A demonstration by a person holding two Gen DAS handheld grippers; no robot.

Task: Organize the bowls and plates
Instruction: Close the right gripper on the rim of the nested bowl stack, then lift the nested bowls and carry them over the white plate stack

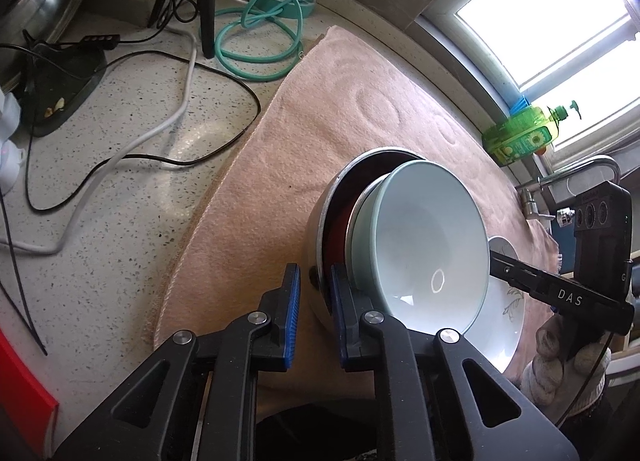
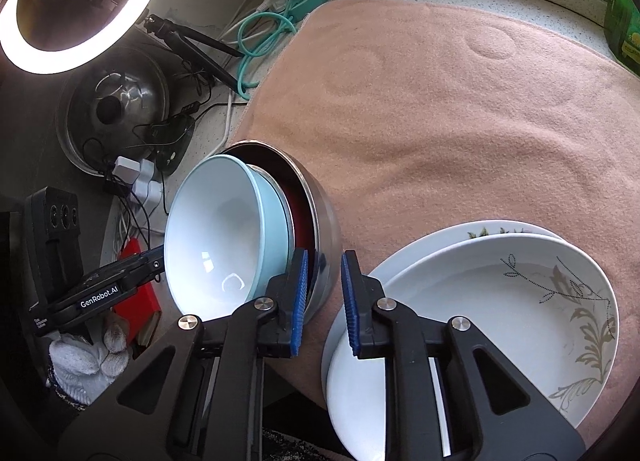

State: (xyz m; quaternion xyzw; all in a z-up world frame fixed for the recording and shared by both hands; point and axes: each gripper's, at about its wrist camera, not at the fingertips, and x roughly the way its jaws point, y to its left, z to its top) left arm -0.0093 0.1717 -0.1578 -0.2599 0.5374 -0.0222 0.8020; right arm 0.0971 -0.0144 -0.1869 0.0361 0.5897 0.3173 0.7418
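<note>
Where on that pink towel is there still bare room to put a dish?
The far half of the towel, beyond the nested bowls and stacked plates, is bare. The speckled counter left of it is crowded with cables.

Glossy ceramic bowl (image 1: 424, 257), matt fuzzy cloth (image 1: 320, 133)
</note>
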